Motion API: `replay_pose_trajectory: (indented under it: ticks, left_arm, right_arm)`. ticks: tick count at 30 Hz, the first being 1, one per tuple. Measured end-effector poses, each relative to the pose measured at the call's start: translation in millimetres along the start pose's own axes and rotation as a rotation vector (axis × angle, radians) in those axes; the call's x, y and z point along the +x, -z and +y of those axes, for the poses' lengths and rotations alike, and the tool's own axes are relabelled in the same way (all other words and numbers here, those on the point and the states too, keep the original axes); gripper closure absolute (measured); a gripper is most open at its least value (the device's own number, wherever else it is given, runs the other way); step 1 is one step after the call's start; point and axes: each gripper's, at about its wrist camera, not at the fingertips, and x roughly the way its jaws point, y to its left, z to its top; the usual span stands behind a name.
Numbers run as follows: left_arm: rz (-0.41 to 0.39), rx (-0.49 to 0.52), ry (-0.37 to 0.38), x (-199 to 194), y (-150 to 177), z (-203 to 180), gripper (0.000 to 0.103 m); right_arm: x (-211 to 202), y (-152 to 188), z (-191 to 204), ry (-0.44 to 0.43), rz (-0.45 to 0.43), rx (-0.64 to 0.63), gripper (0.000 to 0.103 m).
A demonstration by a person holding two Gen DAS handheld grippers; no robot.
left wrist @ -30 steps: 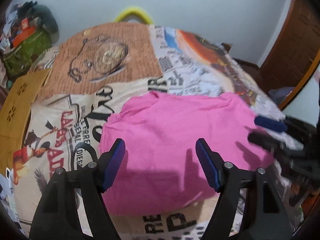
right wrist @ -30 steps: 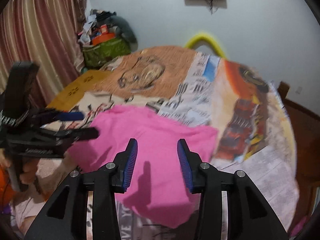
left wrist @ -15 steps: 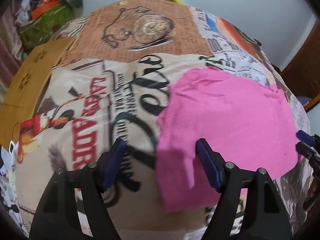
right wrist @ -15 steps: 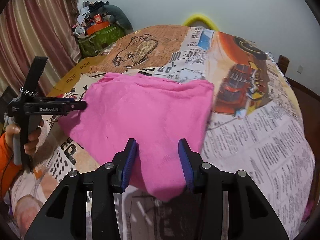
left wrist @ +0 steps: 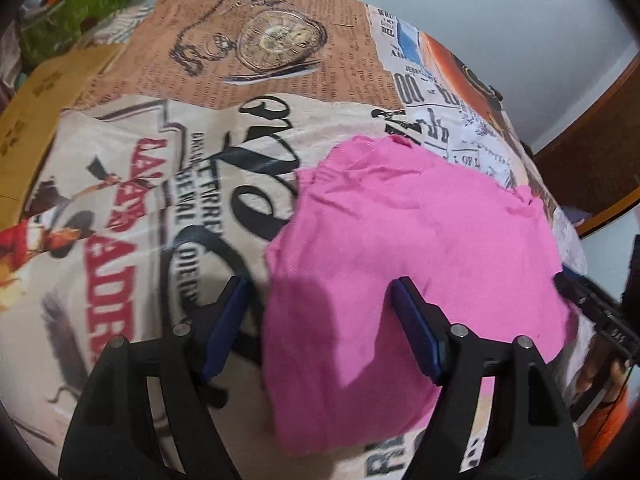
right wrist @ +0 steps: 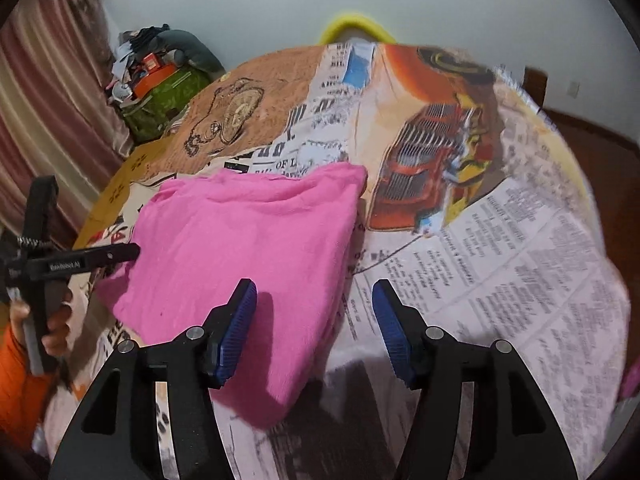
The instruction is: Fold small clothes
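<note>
The left hand-held gripper had its two blue fingers wide apart, holding nothing. The left edge of the pink cloth lay between them, just past the tips. The right hand-held gripper was spread apart too, with the cloth's right edge between its fingers. The cloth looked folded, maybe in layers, and lay flat on the printed bedsheet. Far behind sat a green bag by the curtain.
</note>
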Motion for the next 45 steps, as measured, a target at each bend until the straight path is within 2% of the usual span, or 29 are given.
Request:
replay_pose_trajectory:
  ticks: [3, 6, 9, 11, 13, 14, 20, 27, 36, 40, 45]
  left_arm:
    - [0.005, 0.016, 0.028, 5.8, -5.9, -5.3, 0.029]
    - [0.004, 0.036, 0.050, 8.9, -7.5, -10.9, 0.038]
    - [-0.001, 0.038, 0.084, 7.5, -6.5, -13.1, 0.054]
    - [0.001, 0.032, 0.121, 5.6, -5.7, -14.0, 0.073]
    - [-0.006, 0.039, 0.121, 3.1, -4.6, -17.2, 0.082]
    - [-0.017, 0.051, 0.104, 0.1, -3.6, -20.7, 0.084]
    - [-0.082, 0.080, 0.067, -26.8, 0.2, -28.9, 0.088]
    - [-0.199, 0.098, 0.062, -89.3, 7.8, -29.6, 0.089]
    - [-0.331, 0.088, 0.020, -174.5, 27.1, 2.8, 0.089]
    - [-0.342, 0.077, -0.011, -195.1, 38.2, 25.9, 0.089]
    - [-0.311, 0.053, -0.049, -194.8, 52.5, 55.1, 0.089]
  right_arm:
    - [12.7, -2.6, -1.1, -0.055, 0.014, 0.029, 0.047]
    - [17.0, -5.0, 0.9, -0.080, 0.003, 0.044, 0.048]
    - [23.0, -7.3, 0.8, -0.126, 0.011, 0.068, 0.063]
    - [24.9, -6.7, 2.9, -0.132, 0.010, 0.064, 0.075]
    - [24.3, -6.4, 6.3, -0.118, 0.007, 0.051, 0.087]
    - [22.6, -5.8, 7.7, -0.114, 0.003, 0.045, 0.088]
    - [-1.3, -4.8, 22.6, -0.079, -0.049, -0.030, 0.094]
    - [-35.8, -15.5, 58.2, -0.097, -0.113, -0.102, 0.095]
    - [-63.6, -21.0, 121.0, -0.137, -0.184, -0.182, 0.095]
    - [-62.0, -20.0, 149.8, -0.160, -0.187, -0.206, 0.095]
    - [-46.2, -10.7, 177.9, -0.175, -0.168, -0.220, 0.095]
